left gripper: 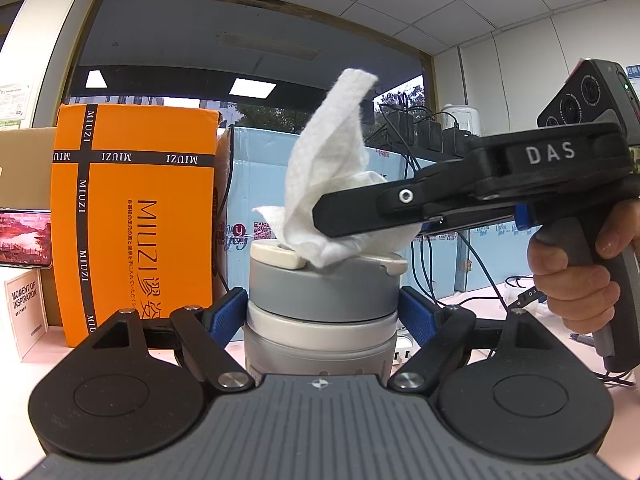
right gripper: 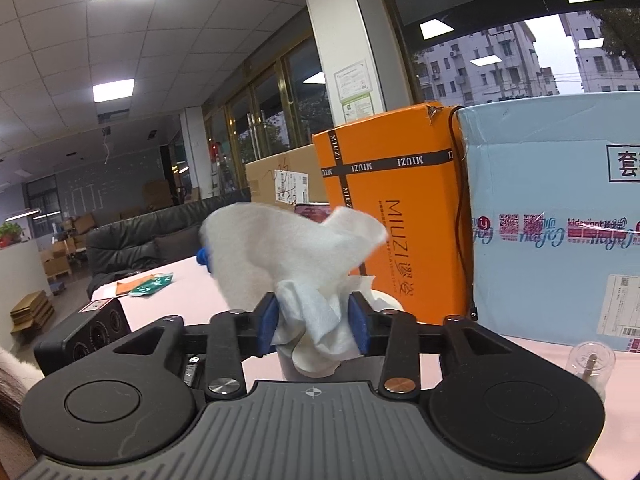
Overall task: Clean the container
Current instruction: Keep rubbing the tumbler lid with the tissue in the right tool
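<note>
A grey and white cylindrical container (left gripper: pixel 322 312) with a grey lid stands upright on the table. My left gripper (left gripper: pixel 322 314) is shut on the container, its blue pads pressed against both sides just under the lid. My right gripper (right gripper: pixel 314 324) is shut on a crumpled white cloth (right gripper: pixel 296 256). In the left wrist view the right gripper (left gripper: pixel 340 220) reaches in from the right and holds the cloth (left gripper: pixel 332 184) down on the container's lid. In the right wrist view only a white edge of the container (right gripper: pixel 386 300) shows behind the cloth.
An orange MIUZI box (left gripper: pixel 136 216) and a light blue box (right gripper: pixel 560 216) stand close behind the container. Cables and chargers (left gripper: pixel 424 128) lie at the back right. A small clear bottle (right gripper: pixel 592 364) stands on the pink table (right gripper: pixel 192 292). A phone (left gripper: pixel 24 236) leans at the left.
</note>
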The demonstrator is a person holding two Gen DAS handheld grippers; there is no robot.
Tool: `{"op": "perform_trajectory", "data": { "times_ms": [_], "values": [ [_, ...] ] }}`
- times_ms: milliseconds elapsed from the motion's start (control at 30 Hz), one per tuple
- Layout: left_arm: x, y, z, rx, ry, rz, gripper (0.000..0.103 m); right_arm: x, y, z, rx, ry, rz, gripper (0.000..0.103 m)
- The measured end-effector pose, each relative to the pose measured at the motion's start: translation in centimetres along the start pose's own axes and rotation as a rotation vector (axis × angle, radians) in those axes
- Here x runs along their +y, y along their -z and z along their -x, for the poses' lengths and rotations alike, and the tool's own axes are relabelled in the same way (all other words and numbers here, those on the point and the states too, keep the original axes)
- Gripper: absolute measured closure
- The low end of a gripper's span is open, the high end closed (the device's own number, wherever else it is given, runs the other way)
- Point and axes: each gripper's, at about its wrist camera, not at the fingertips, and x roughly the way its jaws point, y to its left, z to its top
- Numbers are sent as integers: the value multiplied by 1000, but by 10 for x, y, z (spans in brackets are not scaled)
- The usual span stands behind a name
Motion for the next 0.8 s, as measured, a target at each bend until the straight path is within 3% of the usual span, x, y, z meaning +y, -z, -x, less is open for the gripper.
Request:
{"op": "perform_trajectory", "data": {
  "times_ms": [200,267,367,633,800],
  "values": [
    [1,0,0,0,1,2,23,-1,1,1,-10,45,27,68],
    [0,0,0,0,1,-2,23,-2,1,2,-12,60,36,82],
    [0,0,0,0,1,-5,23,-3,1,2,-15,82,51,90],
    [4,0,-1,2,3,17,23,-9,2,4,-21,134,85,90],
    [3,0,-2,1,3,4,23,-10,-1,-10,14,2,43,90]
  ]
}}
